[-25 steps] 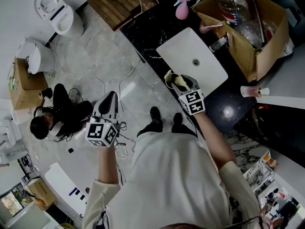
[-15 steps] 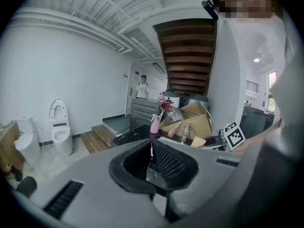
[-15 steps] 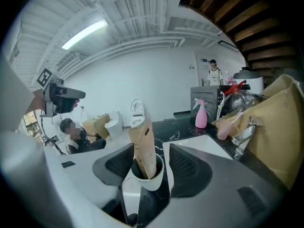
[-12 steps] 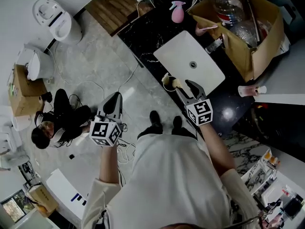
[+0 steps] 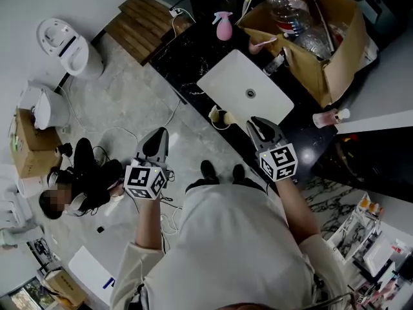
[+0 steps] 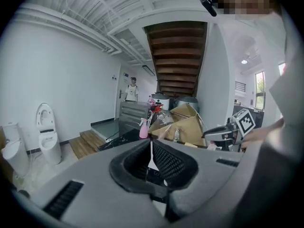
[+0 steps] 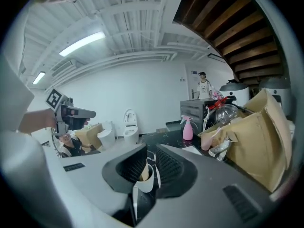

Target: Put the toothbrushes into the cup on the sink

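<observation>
As right tongs [image 5: 258, 123] leave cup [image 5: 219, 117], closing empty

A black counter [image 5: 193, 60] carries a white sink [image 5: 248, 92]. A cup [image 5: 219, 117] stands at the counter's near edge (just beside the sink), a pink spray bottle [image 5: 223, 26] farther back, and a cardboard box [image 5: 335, 50] to the right.

Cream long-sleeved top [image 5: 226, 237], black shoes [image 5: 208, 170] — grey left tongs [image 5: 162, 132] and right tongs [image 5: 256, 122], black-and-white marker cubes [image 5: 143, 181].

Bright overhead tube [image 7: 81, 42] lighting, sharp frames, fisheye-warped edges.
</observation>
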`<state>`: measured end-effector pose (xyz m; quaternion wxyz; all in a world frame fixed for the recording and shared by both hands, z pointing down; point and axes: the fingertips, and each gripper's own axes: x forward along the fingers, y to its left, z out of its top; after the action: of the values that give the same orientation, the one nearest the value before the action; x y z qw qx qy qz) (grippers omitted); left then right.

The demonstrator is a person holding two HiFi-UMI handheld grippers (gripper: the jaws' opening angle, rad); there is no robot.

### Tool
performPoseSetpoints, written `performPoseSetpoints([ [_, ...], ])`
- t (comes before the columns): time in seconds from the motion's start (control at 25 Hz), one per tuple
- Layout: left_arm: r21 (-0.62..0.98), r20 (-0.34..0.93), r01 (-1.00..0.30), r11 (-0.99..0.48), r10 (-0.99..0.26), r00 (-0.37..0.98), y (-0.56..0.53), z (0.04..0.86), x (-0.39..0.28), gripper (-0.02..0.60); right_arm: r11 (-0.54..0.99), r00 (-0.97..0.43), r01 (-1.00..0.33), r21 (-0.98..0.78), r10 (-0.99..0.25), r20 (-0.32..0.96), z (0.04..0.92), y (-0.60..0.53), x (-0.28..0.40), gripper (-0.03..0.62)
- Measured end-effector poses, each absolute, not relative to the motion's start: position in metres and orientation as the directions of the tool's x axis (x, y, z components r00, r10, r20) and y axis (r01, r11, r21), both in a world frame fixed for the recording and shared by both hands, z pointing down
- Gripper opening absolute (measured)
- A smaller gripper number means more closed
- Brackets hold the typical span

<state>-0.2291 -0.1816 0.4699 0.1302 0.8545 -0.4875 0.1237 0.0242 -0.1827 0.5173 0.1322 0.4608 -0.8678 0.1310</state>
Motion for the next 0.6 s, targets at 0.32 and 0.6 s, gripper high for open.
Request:
performPoseSetpoints([
  [0.32,0.080,0.318,-0.846,-0.527,-0.791,0.523,-0.185,0.461,-0.215,0.018,0.544,-0.542,-0.834,-0.088,-0.782,0.308,0.487,-0.169,0.039,0.037],
  [0.6,0.076,0.309,-0.843,-0.532,-0.792,0.527,-0.182,0.456,-0.211,0.015,0.527,-0.525,-0.846,-0.078,-0.800,0.292,0.473,-0.168,0.051,0.032],
])
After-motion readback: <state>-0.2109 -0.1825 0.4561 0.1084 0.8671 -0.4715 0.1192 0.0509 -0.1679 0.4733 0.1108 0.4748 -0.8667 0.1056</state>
